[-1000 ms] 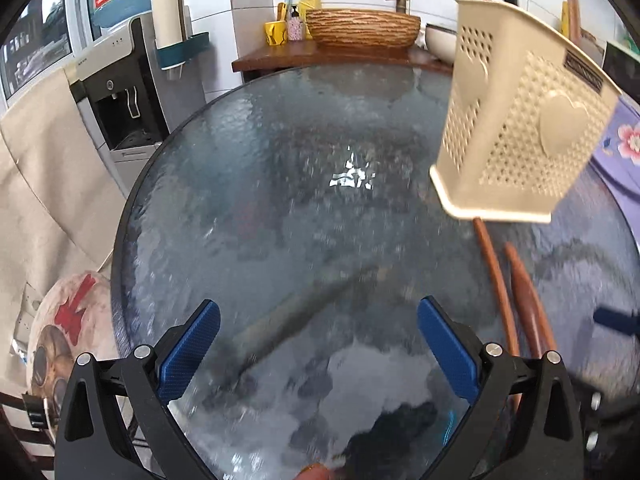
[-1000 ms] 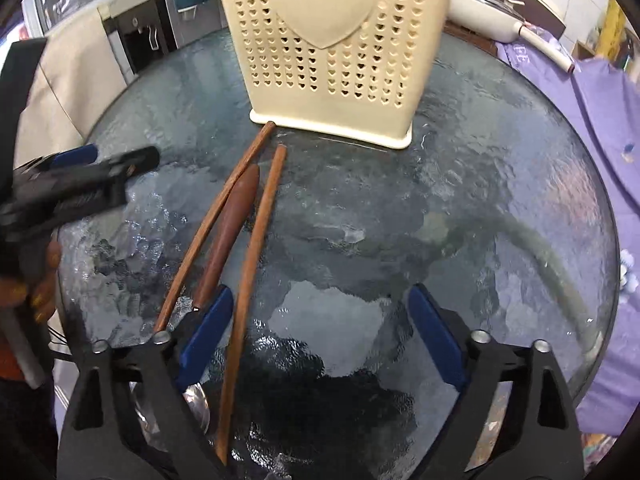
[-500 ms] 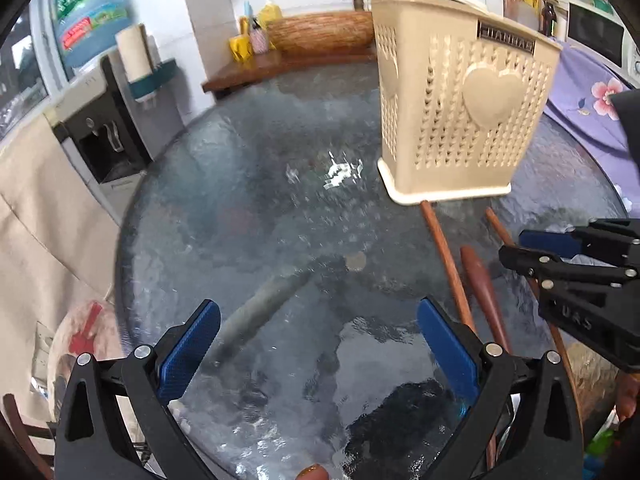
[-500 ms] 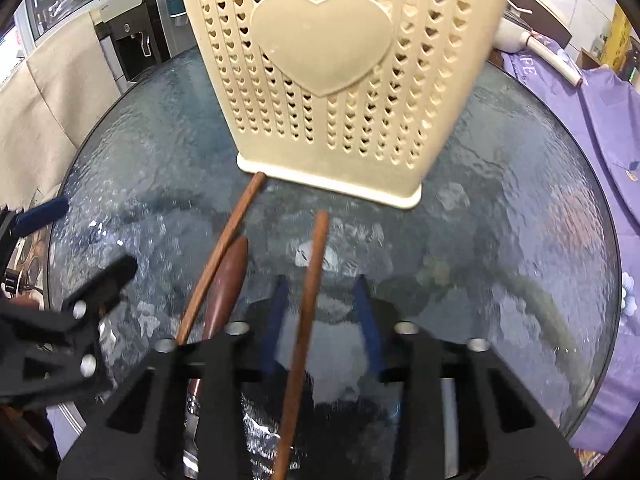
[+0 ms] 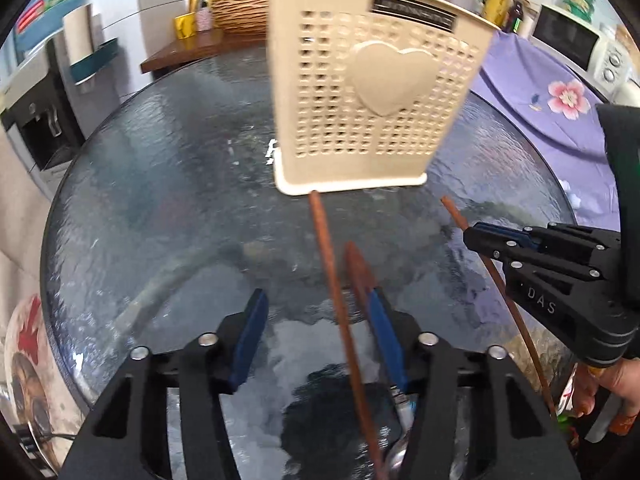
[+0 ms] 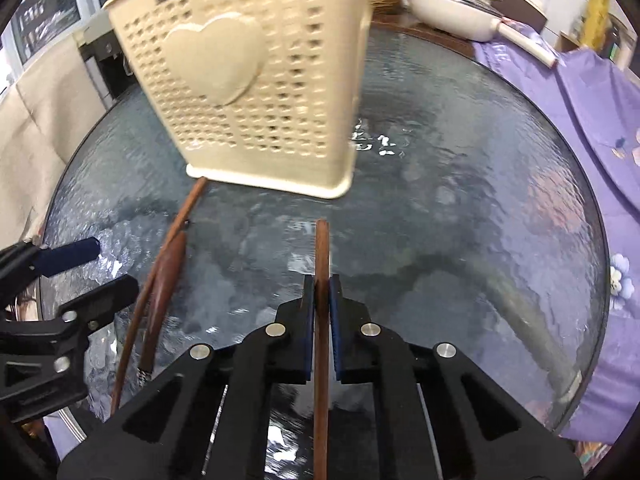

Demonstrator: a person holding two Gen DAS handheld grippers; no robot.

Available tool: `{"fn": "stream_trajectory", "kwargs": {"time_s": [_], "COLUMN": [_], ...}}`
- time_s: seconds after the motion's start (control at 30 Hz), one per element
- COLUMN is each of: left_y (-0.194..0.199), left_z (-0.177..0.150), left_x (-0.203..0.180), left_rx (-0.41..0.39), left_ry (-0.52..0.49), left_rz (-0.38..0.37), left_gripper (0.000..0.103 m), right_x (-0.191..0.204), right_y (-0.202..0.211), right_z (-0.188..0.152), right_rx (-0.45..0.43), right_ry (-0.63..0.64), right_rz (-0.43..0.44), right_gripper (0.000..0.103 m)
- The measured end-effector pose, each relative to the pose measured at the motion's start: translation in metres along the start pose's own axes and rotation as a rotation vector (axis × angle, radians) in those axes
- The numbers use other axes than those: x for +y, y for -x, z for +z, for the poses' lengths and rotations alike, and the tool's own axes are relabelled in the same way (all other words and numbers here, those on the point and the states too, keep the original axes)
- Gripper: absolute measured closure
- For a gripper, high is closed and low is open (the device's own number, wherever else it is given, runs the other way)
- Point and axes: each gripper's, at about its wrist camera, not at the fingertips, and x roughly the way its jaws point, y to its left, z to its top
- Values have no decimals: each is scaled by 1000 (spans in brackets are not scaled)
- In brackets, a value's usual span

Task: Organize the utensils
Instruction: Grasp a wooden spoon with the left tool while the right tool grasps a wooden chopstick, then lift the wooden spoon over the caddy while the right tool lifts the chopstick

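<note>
On the round glass table (image 5: 160, 208) the left gripper (image 5: 316, 332) hangs low over the loose utensils. Its jaws have just been closing and stand half apart; one chopstick (image 5: 332, 280) runs up between them, and the wooden handle of a spoon (image 5: 360, 276) lies against the inner face of its right blue pad (image 5: 384, 336). I cannot tell whether the pads press on either. The far tip of that chopstick touches the foot of the cream perforated utensil holder (image 5: 376, 92), which stands upright mid-table with a raised heart on its side and a dark label near the rim, too blurred to read. Further right, the right gripper (image 6: 321, 292) is clamped tight on a second chopstick (image 6: 322, 248), whose tip points toward the holder without reaching it. Seen from the left camera, that gripper's black body carries the letters "DAS". Behind it lies a purple flowered cloth (image 5: 552, 120).
</note>
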Motion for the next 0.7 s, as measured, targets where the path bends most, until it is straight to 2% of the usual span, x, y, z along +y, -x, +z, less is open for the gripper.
{"fn": "stream_trajectory", "kwargs": {"time_s": [0.1, 0.17, 0.23, 0.4, 0.47, 0.7], "left_y": [0, -2, -4, -18, -22, -34], "left_z": [3, 5, 3, 5, 6, 19], "left_x": [-15, -21, -25, -21, -23, -27], "left_rx": [-2, 9, 21, 54, 65, 70], "left_ry": [-35, -53, -63, -63, -70, -73], "left_rz": [-31, -26, -35, -31, -30, -40], "left_gripper": [59, 67, 71, 75, 79, 86], "right_x": [-10, -16, -20, -26, -28, -30], "right_y": [5, 6, 6, 7, 7, 5], "right_z": [-4, -6, -7, -9, -8, -11], "right_rx": [-11, -13, -17, -20, -22, -15], "right_ry": [-19, -38, -52, -65, -67, -72], "right_rz": [-4, 6, 15, 31, 36, 63], "right_gripper": [95, 95, 95, 95, 95, 95]}}
